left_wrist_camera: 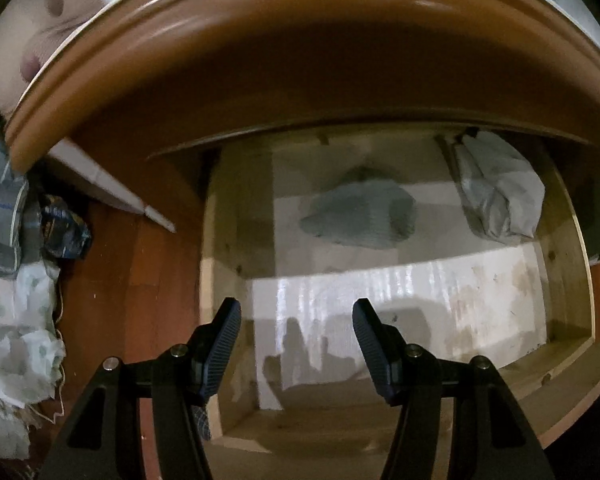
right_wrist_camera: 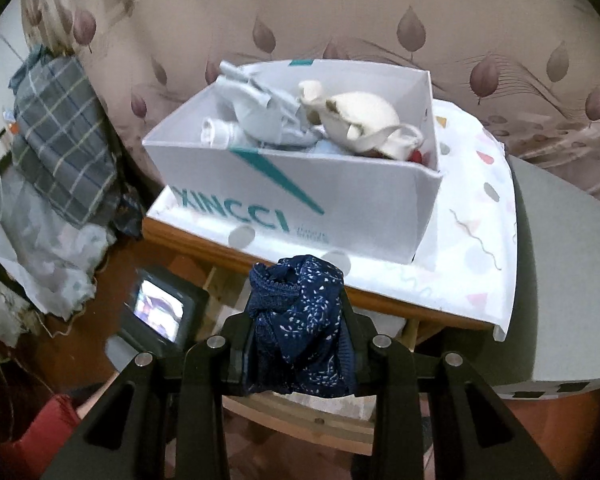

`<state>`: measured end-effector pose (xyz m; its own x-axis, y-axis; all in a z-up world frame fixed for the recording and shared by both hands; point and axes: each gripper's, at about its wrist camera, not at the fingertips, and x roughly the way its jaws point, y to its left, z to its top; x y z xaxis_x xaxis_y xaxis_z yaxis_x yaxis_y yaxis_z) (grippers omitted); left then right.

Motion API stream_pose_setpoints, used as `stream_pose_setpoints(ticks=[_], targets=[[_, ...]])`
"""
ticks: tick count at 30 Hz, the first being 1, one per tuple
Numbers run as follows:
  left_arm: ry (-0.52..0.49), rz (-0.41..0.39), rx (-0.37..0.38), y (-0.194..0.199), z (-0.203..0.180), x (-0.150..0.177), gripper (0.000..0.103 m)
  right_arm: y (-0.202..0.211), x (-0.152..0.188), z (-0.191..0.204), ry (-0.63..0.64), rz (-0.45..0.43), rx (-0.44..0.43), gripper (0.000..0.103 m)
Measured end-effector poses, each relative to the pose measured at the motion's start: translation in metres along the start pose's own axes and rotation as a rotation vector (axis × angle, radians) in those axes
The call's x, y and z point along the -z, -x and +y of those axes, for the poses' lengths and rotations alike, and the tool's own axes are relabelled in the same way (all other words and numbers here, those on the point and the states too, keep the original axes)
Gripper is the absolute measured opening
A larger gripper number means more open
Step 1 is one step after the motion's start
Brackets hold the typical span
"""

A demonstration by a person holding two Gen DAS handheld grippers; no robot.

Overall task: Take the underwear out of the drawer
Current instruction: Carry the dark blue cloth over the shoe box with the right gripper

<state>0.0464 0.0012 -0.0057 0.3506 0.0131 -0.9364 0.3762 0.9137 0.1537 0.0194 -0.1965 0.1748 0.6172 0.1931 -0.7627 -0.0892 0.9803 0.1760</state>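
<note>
Left wrist view: the left gripper (left_wrist_camera: 296,344) is being held over the open drawer (left_wrist_camera: 568,280), its ribbed fingers (left_wrist_camera: 222,344) spread apart with nothing between them. Beneath them, the pale lined drawer floor (left_wrist_camera: 440,304) is being crossed by the gripper's shadow. Farther back, a grey-green piece of underwear (left_wrist_camera: 360,216) is lying crumpled near the middle of the drawer, and a light grey bundle (left_wrist_camera: 500,188) is being kept in the far right corner, partly under the brown edge of the tabletop (left_wrist_camera: 260,32). To the left of the drawer, checked and pale cloths (left_wrist_camera: 4,208) are being seen piled on the floor. In the right wrist view, the right gripper (right_wrist_camera: 300,320) is being held clamped on a navy patterned piece of underwear (right_wrist_camera: 300,320), which is bunched between the fingers and hanging below them. Just beyond it, the table edge is being covered by a white patterned cloth (right_wrist_camera: 476,240). On that cloth a white cardboard box (right_wrist_camera: 300,196) with teal lettering is standing, and pale grey and cream garments (right_wrist_camera: 312,116) are being held inside it. Behind the box, a leaf-patterned fabric (right_wrist_camera: 412,32) is filling the background.
</note>
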Motion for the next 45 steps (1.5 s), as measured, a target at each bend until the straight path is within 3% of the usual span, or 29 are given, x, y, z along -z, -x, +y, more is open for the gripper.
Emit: stream_pose_setpoints(ticks=[7,18,32,45], targets=[[-0.068,-0.001,-0.014,-0.005,-0.019,-0.005,0.060,0.020,-0.021,-0.008,-0.009,-0.065,-0.014,0.030],[-0.077,0.089,-0.016,-0.032,-0.016,-0.003,0.060,0.038,-0.077,-0.014,0.010,-0.166,0.014,0.030],[-0.140,0.039,-0.086,-0.029,-0.017,0.001,0.060,-0.015,-0.125,-0.033,0.007,-0.126,0.091,0.030],[-0.125,0.017,-0.088,-0.026,-0.010,0.003,0.060,-0.079,-0.130,-0.043,-0.037,-0.008,0.097,0.031]])
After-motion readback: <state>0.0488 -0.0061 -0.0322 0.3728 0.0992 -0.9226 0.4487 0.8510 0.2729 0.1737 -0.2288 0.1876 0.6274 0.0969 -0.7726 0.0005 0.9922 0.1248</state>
